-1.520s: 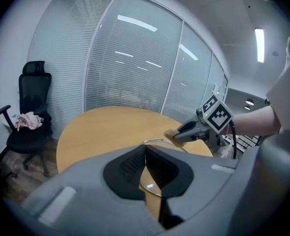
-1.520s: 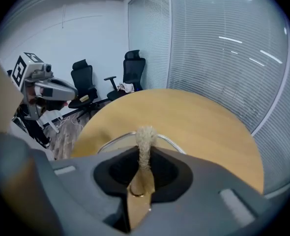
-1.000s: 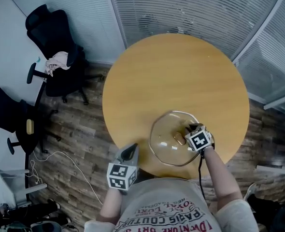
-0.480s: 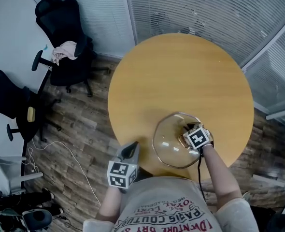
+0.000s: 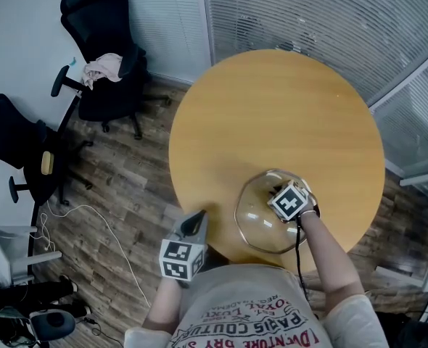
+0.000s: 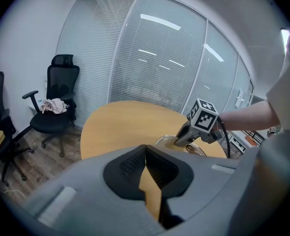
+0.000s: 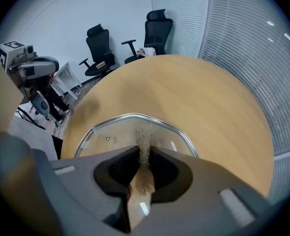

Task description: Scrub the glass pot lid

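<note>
The glass pot lid (image 5: 261, 220) lies flat near the front edge of the round wooden table (image 5: 272, 107). Its steel rim (image 7: 130, 116) curves just ahead of my right gripper's jaws. My right gripper (image 5: 278, 193) is over the lid, shut on a tan fibrous scrubbing pad (image 7: 144, 142) that presses on the glass. In the left gripper view that gripper (image 6: 184, 136) rests on the lid (image 6: 168, 140). My left gripper (image 5: 196, 220) hovers off the table's near-left edge, above the floor. Its jaws (image 6: 145, 149) are shut with nothing in them.
Black office chairs (image 5: 101, 35) stand at the far left, one with a pink cloth (image 5: 104, 65) on it; another chair (image 5: 11, 143) is closer. A white cable (image 5: 91, 227) lies on the wood floor. Glass walls with blinds (image 5: 308, 13) ring the table's far side.
My right gripper has slid the pad from the lid's right side toward its middle. The head view has shifted a little. The left gripper has stayed put.
</note>
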A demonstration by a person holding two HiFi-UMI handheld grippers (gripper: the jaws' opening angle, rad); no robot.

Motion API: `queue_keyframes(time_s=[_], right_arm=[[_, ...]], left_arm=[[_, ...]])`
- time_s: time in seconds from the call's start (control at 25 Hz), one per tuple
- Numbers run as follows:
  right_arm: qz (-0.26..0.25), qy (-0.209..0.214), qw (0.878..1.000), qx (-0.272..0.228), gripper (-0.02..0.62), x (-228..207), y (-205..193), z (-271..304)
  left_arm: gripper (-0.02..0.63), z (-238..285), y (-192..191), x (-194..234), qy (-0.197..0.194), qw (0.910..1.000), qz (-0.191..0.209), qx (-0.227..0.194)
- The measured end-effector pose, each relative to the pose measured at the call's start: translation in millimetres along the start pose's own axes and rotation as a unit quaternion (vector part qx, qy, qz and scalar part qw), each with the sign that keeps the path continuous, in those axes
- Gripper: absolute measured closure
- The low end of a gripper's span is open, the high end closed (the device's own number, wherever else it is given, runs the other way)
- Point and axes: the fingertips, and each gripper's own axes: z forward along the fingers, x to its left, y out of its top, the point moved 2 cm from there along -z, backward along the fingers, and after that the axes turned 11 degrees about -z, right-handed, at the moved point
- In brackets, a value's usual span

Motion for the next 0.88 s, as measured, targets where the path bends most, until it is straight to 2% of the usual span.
queue_keyframes(time_s=[0.12,0.36,0.6,0.88], right_arm=[[-0.018,0.022,1.000,0.012,0.531,12.0,5.7,2.3],[-0.123,0.014,0.992,0.022,0.531,25.3,25.1,-0.3],[-0.230,0.023,0.972,0.037,0.531,48.6,24.4,2.6],[-0.285,0.022,0.957,0.057,0.531,73.2,22.8,4.7]], left_arm=[[0.598,-1.7,2.2,9.1,0.005,1.0000,-0.003,-0.005],[0.598,-5.5,5.4,22.0,0.011,0.9999,-0.008,-0.007],[0.598,-5.9,7.1,26.3,0.009,0.9999,-0.006,-0.006],[0.598,-2.8,15.3,26.4,0.000,1.0000,0.005,-0.007]])
